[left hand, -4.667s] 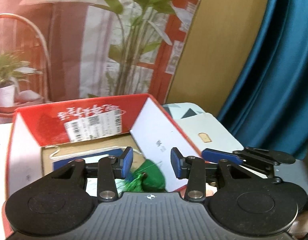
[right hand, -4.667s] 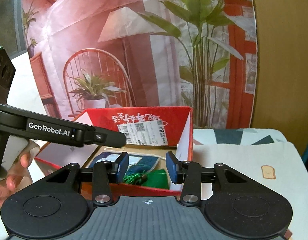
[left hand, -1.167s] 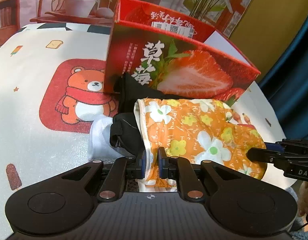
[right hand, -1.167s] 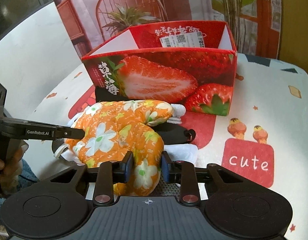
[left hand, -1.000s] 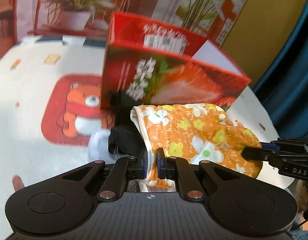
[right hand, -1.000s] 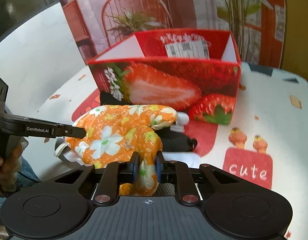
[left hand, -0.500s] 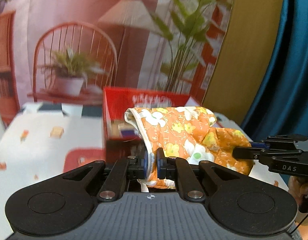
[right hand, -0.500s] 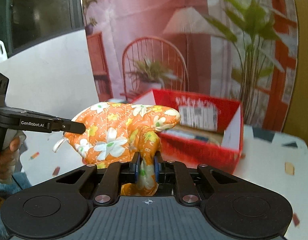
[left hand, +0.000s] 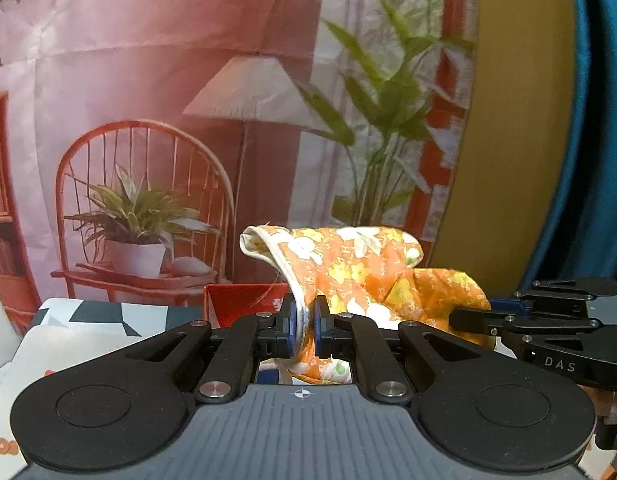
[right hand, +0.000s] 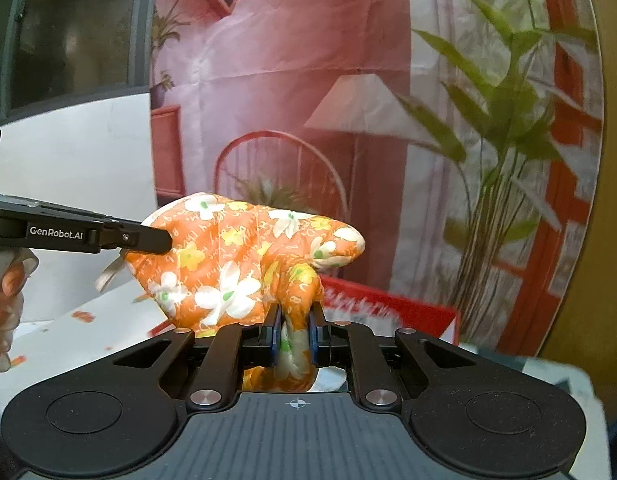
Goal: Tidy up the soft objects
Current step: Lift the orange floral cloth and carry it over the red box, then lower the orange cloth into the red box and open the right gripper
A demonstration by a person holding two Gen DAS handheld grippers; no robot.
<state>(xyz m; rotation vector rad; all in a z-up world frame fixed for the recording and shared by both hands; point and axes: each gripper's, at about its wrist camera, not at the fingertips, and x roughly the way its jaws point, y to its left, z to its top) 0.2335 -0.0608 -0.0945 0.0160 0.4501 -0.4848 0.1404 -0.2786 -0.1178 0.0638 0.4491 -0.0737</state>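
We have the orange floral mitt (left hand: 372, 276) lifted above the red box (left hand: 244, 300), which shows behind and below it. Our left tool (left hand: 304, 330) is clenched on the mitt's white-trimmed edge; our right tool (right hand: 293, 336) is clenched on a bunched fold at its other end.

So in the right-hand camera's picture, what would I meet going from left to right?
A person's hand → the left gripper → the orange flowered cloth → the red box → the printed plant.
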